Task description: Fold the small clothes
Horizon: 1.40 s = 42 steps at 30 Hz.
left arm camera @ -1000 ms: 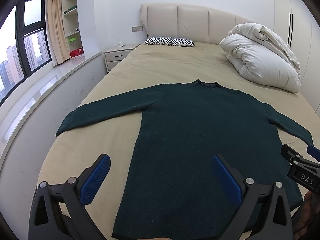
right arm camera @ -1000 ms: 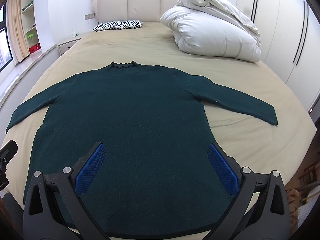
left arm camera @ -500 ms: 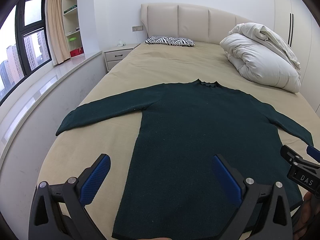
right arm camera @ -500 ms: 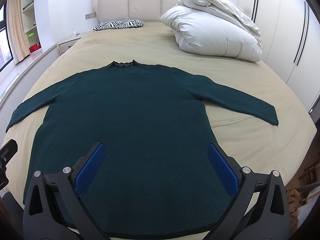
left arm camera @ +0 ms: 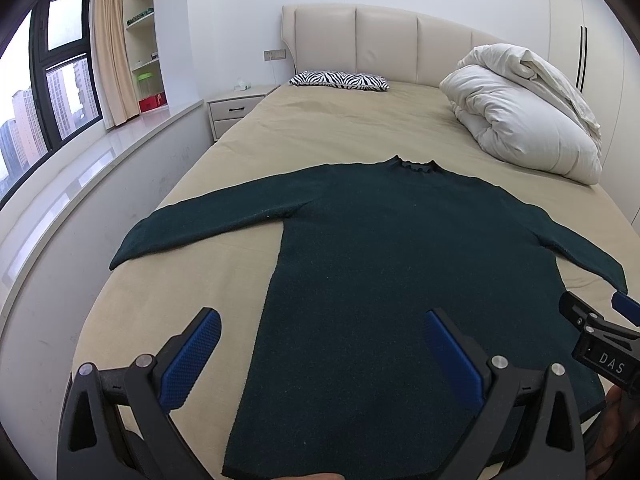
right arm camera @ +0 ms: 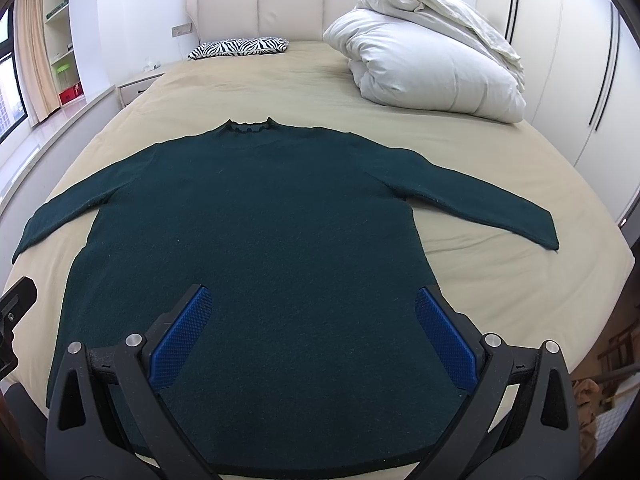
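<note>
Bed point(left arm camera: 352, 128) with a tan sheet fills the room, and a big white blanket point(right arm camera: 432, 64) is piled near the headboard. Flat on the sheet lies the dark green sweater point(right arm camera: 256, 240), sleeves stretched out to both sides. Above its bottom edge, the left gripper point(left arm camera: 320, 344) and right gripper point(right arm camera: 312, 328) are both spread wide, holding nothing.

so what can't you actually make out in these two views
- Sweater hem: both views, hidden behind the open tongs' frames.
- Right tongs: left wrist view, cut off by the right edge; its left finger is out of frame.
- Left tongs: right wrist view, only a black tip shows.
- Shelf items: too small to identify.
</note>
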{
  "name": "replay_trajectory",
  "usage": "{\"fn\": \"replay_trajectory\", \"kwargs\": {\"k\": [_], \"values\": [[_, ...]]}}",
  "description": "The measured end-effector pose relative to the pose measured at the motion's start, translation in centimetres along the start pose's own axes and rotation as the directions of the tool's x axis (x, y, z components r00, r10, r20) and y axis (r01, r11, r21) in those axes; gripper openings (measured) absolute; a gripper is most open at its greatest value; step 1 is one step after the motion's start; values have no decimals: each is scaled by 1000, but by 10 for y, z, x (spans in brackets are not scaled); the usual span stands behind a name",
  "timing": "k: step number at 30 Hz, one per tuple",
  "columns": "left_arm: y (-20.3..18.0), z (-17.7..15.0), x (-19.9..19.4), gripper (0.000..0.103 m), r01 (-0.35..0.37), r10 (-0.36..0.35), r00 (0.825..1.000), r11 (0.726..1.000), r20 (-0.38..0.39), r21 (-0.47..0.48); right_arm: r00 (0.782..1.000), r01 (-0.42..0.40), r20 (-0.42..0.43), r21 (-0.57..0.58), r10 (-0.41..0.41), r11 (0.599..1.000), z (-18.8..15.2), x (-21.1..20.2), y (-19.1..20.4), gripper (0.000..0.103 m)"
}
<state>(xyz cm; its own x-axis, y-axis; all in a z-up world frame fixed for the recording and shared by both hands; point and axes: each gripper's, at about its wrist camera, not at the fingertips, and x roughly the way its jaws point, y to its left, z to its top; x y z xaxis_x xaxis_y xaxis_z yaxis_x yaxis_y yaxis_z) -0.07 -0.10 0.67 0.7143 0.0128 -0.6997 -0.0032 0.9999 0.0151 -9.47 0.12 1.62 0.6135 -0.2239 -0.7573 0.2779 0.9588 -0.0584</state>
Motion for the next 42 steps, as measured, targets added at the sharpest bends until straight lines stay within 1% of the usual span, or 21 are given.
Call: {"fn": "replay_trajectory", "kwargs": {"k": [10,15,17,20,21,22,23,24,25,27,29,30,31,32,33,34,35,37,39,41,42], "values": [[1,-4,9,103,4,-4,1000,1000,-17,-4,1000,-2,-20,-4,2,1000,2,11,1,103],[0,-6,17,103,7,-7,999,1000,-39,-6,999,-4,-35,-2,4,1000,1,18,-1,103],[-1,-5,21,103,19,-20,998,1000,-54,-11,999,-7,-39,3,7,1000,1,22,-3,103],[0,-6,29,103,76,-80,992,996,-99,-48,999,-32,-35,35,33,999,4,28,-15,103],[2,-7,33,103,111,-121,985,990,-124,-84,998,-47,-28,56,49,997,5,29,-24,103],[4,-7,36,103,141,-157,977,983,-142,-116,998,-65,-14,89,66,994,7,30,-37,103],[7,-8,40,103,187,-213,964,968,-159,-167,997,-82,1,148,83,986,10,34,-59,103],[9,-9,42,103,219,-255,954,952,-159,-212,995,-95,10,202,95,975,13,38,-79,103],[9,-9,43,103,228,-268,951,945,-155,-235,994,-106,16,246,106,963,15,42,-96,103],[6,-6,47,103,238,-279,949,940,-149,-244,991,-133,39,385,128,913,16,55,-153,103],[0,-4,53,103,265,-307,938,935,-164,-237,990,-138,66,559,122,818,10,74,-227,103],[-5,-2,58,103,281,-327,928,929,-180,-239,992,-124,62,620,109,775,6,82,-256,101],[-8,-2,61,103,291,-340,921,925,-189,-245,994,-105,55,684,92,722,0,93,-291,99],[-12,-1,65,103,297,-349,918,921,-189,-254,995,-92,50,731,82,676,-5,103,-321,96],[-14,0,68,103,302,-353,918,917,-182,-260,996,-89,51,762,78,641,-10,111,-342,93],[-17,1,71,103,310,-360,918,913,-168,-265,995,-95,57,805,82,586,-17,123,-372,91],[-21,3,73,103,321,-370,916,907,-153,-271,994,-101,61,829,92,550,-21,132,-392,87],[-28,8,78,103,349,-392,913,892,-109,-288,991,-113,60,867,123,485,-29,154,-427,78],[-36,12,84,103,362,-406,908,886,-107,-291,989,-108,52,892,138,438,-36,174,-456,68],[-44,16,94,103,345,-396,905,897,-157,-277,987,-127,78,912,139,391,-39,191,-480,62],[-48,17,102,103,342,-402,893,899,-201,-274,987,-135,91,913,133,385,-40,197,-488,62]]}}
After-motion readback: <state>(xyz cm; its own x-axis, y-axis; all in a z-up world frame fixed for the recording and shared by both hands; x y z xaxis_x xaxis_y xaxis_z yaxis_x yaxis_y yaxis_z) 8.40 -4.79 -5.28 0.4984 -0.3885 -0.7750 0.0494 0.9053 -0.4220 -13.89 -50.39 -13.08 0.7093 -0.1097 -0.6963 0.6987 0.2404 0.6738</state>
